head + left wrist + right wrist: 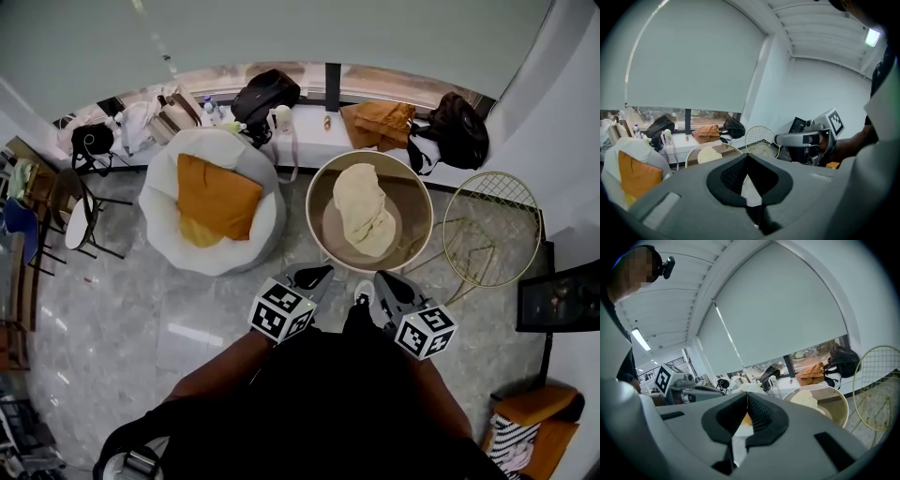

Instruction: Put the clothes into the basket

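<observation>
Left gripper (314,275): jaws pressed together with nothing between them; it is held low over the floor (169,319) in front of the person and points toward the basket.
Right gripper (382,281): jaws likewise closed and empty, just beside the left one.
Basket (415,202): round and open-topped, on the floor straight ahead of both grippers, close under the window ledge (311,142).
Cream cloth (364,208): already lying crumpled inside the basket.
Orange cloth (217,197): draped over the white beanbag (159,216), which sits on the floor left of the basket, near it but apart. This is probably the next piece to collect.
Orange garment (380,122): bunched on the window ledge behind the basket, with a black bag (461,129) at its right.
Handling: the fabrics look light, soft and limp, so they should sag and trail from a single pinch. They are neither fragile nor slippery.
Where to take hold: a raised fold or the upper edge of the orange cloth looks best, with the jaws opened first and a thick bunch pinched.
Writing: no brand or label can be read. Only black-and-white square patterns show on the marker cubes (281,312).
</observation>
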Tool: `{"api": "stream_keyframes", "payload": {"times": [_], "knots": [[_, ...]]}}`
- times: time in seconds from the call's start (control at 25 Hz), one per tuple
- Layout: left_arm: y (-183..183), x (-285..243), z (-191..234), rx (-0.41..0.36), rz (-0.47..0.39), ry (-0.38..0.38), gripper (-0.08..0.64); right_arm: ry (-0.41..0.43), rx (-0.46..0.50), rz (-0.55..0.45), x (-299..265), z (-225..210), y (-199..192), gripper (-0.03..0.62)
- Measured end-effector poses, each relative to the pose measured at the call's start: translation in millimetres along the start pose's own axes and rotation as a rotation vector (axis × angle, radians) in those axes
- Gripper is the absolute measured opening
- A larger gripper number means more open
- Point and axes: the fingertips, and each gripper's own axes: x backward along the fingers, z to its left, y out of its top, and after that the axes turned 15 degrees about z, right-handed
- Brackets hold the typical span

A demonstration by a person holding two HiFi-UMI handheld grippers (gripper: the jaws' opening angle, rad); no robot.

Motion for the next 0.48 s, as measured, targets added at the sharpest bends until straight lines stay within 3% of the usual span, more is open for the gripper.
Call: {"api": "stream_keyframes", "payload": {"times": [0.48], "knots": [[99.4, -66.7, 35.8, 0.01, -0.011, 0.037, 0.0, 0.031, 0.024, 0.035, -25.5, -103.5, 76.3, 0.015]]}}
